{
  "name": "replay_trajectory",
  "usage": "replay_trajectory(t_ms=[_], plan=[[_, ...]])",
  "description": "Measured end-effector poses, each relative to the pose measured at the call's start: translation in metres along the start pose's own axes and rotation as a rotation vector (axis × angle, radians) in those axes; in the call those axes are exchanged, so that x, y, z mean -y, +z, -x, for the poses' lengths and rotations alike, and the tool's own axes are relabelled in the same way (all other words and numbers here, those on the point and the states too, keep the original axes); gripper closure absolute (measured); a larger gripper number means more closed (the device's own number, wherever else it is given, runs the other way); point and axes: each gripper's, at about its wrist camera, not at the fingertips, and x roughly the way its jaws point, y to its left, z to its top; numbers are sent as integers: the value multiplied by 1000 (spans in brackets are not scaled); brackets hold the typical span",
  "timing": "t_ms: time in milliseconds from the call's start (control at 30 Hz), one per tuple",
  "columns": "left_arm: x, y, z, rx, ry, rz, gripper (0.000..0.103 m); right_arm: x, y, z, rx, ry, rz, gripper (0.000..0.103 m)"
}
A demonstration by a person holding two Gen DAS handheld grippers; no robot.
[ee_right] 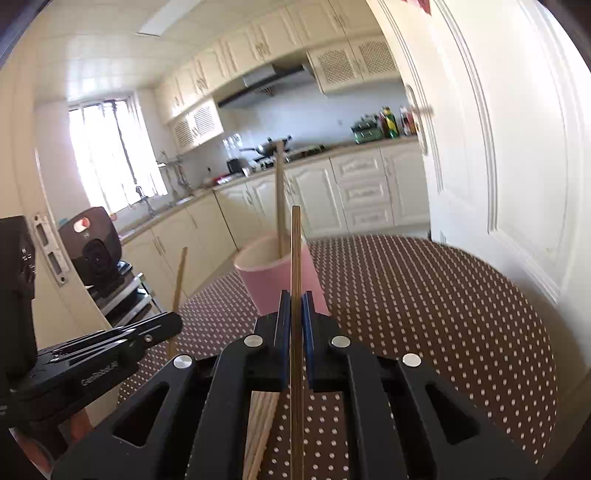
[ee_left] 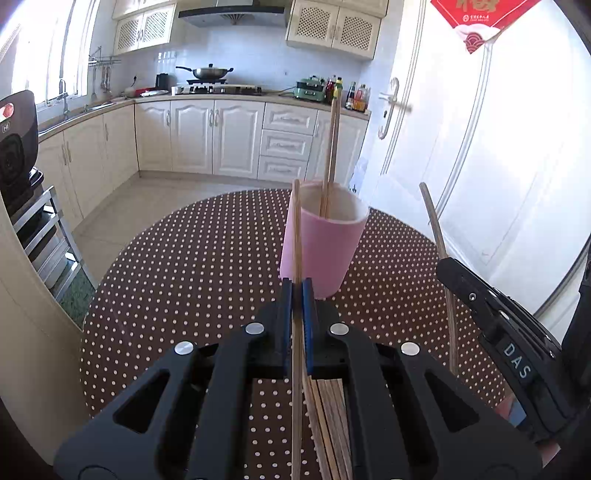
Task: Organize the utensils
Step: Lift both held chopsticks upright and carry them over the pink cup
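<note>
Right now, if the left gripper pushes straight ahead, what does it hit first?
Probably the pink cup, dead ahead of the left gripper, which is shut on a chopstick. The gap between them is hard to judge.

Readable markings are appearing in both views.

- Left wrist view, lower right of the frame: the right gripper (ee_left: 461,277) is showing the white letters "DAS" on a small dark label on its black body.
- Left wrist view, upper right corner: a red paper decoration (ee_left: 476,18) is hanging on the white door. It is carrying gold characters and a line of small white print, both too small to read.
- Right wrist view, lower left of the frame: the left gripper (ee_right: 173,325) is showing pale lettering on its black body, reading approximately "GenRobot".
</note>
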Motion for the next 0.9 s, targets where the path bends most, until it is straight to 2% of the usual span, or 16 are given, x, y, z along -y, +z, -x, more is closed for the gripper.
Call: replay_trajectory(t_ms=[233,500,900], plan=[[0,8,7,29,-14,15,97,3,4,6,62,67,-26,98],[3,17,19,79,-13,9,97,-6,15,14,110,53,11,98],[10,50,35,175,-3,-2,97,-13,47,19,221,46,32,98]])
